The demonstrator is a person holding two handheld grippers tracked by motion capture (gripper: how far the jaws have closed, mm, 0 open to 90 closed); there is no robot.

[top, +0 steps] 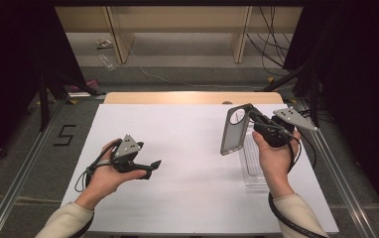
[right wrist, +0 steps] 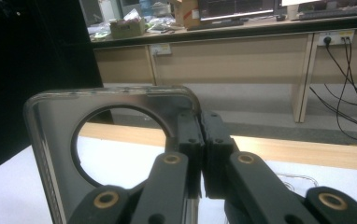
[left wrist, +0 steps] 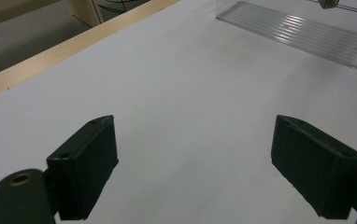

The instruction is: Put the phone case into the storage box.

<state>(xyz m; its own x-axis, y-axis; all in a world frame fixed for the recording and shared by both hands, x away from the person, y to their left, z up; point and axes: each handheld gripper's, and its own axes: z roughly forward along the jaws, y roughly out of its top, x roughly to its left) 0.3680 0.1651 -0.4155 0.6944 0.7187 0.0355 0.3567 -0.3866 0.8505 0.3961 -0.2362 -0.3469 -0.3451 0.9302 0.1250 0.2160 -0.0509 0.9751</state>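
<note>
High view: right hand (top: 273, 157) raised over the right side of the white table (top: 187, 148), forearm coming up from the bottom edge, right gripper (top: 251, 115) pointing away and left, jaws clamped tight on the edge of a grey phone case (top: 233, 130) held upright off the table, beside its round camera hole. Clear plastic tray (top: 252, 163) lies flat under that hand. Left hand (top: 109, 173) sits low at the table's left, palm up, left gripper (top: 154, 166) pointing right, jaws spread wide, nothing between them.
</note>
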